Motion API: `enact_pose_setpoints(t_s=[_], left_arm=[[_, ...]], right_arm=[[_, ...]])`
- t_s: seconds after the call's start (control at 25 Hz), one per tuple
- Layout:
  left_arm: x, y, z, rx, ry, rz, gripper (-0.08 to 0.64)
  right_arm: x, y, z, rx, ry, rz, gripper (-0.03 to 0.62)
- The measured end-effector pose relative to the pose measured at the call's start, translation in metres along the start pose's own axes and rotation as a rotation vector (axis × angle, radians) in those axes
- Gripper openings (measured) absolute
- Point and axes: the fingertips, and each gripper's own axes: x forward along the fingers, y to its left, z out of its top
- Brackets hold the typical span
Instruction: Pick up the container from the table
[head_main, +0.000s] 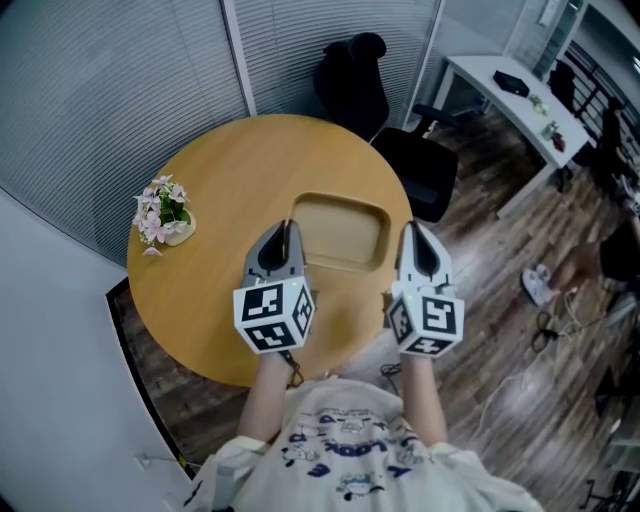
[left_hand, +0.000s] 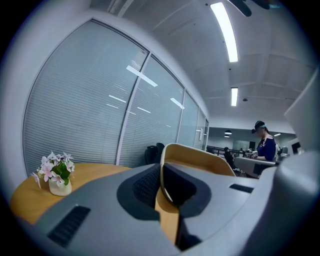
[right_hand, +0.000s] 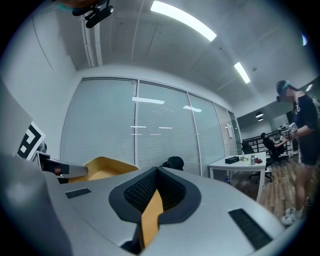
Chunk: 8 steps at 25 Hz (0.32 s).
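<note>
Overhead, the round wooden table (head_main: 215, 180) stood by glass walls with shut blinds (head_main: 110, 90), above a dark plank floor (head_main: 500, 300). A small flower pot (head_main: 165, 214) sat near its left edge. The wooden container (head_main: 340, 232) lay at mid-table. The left gripper (head_main: 287, 228) was clamped on the container's left rim. The right gripper (head_main: 413, 230) stood just beside the right rim, its jaws a narrow slit apart with only wood colour between them.
</note>
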Motion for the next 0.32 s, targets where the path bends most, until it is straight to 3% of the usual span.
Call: enact_pose_setpoints(t_s=[0.32], left_arm=[[0.0009, -0.0046, -0.002, -0.003, -0.002, -0.007, 0.018]], right_arm=[[-0.0017, -0.0065, -0.0014, 0.002, -0.001, -0.012, 0.005]])
